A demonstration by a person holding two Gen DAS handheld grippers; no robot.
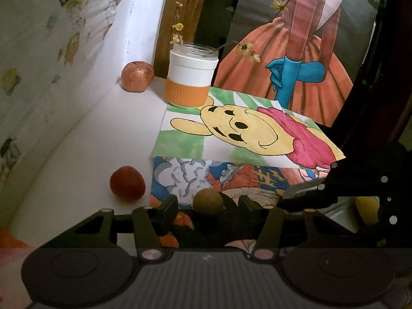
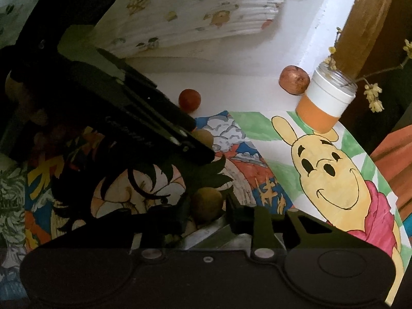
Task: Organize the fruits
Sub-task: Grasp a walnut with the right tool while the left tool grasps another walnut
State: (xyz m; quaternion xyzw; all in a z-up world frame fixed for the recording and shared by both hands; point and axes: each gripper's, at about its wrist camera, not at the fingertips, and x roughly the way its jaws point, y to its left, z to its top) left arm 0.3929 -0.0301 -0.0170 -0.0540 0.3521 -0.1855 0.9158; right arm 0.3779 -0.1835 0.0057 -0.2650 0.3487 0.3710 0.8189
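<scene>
In the left wrist view my left gripper (image 1: 208, 203) has its two fingers on either side of a small greenish-brown fruit (image 1: 208, 202) lying on the comic drawing; the jaws look wider than the fruit. A red round fruit (image 1: 127, 183) lies to its left on the white table, and an apple (image 1: 137, 76) sits far back by the wall. In the right wrist view my right gripper (image 2: 207, 206) is closed around another brown-green fruit (image 2: 207, 203) above a metal tray (image 2: 219, 231). The left gripper's fruit (image 2: 204, 136) shows there beside the left tool.
A white and orange jar (image 1: 191, 77) with flower twigs stands on the Winnie the Pooh drawing (image 1: 244, 131). A patterned cloth (image 1: 38, 51) hangs at the left wall. A yellow fruit (image 1: 367, 206) shows partly behind the right tool. A dress drawing (image 1: 283, 64) leans at the back.
</scene>
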